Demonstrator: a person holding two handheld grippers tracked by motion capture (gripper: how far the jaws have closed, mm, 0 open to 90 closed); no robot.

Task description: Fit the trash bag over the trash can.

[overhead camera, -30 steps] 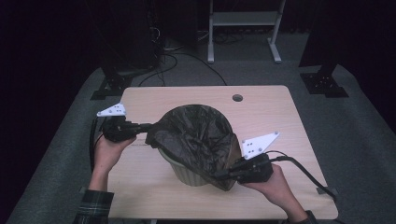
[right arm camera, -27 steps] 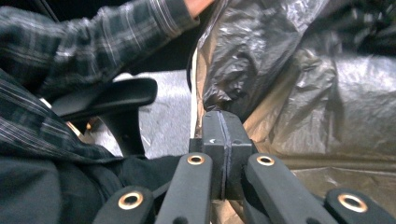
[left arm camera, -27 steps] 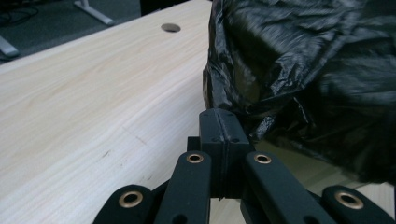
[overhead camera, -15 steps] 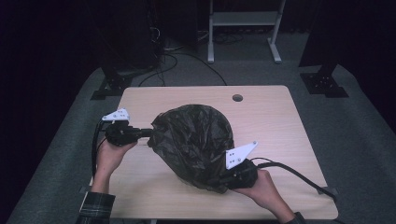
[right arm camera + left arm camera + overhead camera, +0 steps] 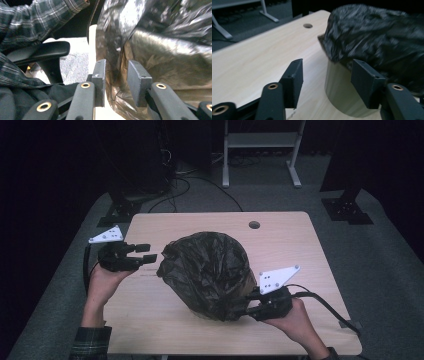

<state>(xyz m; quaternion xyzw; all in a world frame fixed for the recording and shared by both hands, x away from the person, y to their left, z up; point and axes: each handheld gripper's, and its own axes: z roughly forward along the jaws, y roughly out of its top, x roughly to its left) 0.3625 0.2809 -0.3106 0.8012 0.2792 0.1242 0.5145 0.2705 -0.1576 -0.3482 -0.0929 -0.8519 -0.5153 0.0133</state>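
A crumpled black plastic bag (image 5: pixel 207 270) is draped over a round olive bin (image 5: pixel 339 92) in the middle of the wooden table (image 5: pixel 300 235). My left gripper (image 5: pixel 147 252) hangs just left of the bag, apart from it. Its jaws have just been opening and nothing lies between them (image 5: pixel 328 67). My right gripper (image 5: pixel 241 311) sits low at the bag's near right side. Its jaws have also just been opening. A fold of the bag (image 5: pixel 115 72) stands loose between its pads, with a gap on either side.
A round cable hole (image 5: pixel 254 225) is in the table's far edge. Beyond the table stand a white frame (image 5: pixel 260 150) and cables on grey carpet. A black chair armrest (image 5: pixel 42 51) and a plaid sleeve (image 5: pixel 37 17) lie close to the near edge.
The bag has been pulled down over the bin. The left gripper has let go of the bag's edge and drawn back to the left. The right gripper's jaws have parted around the bag's fold.
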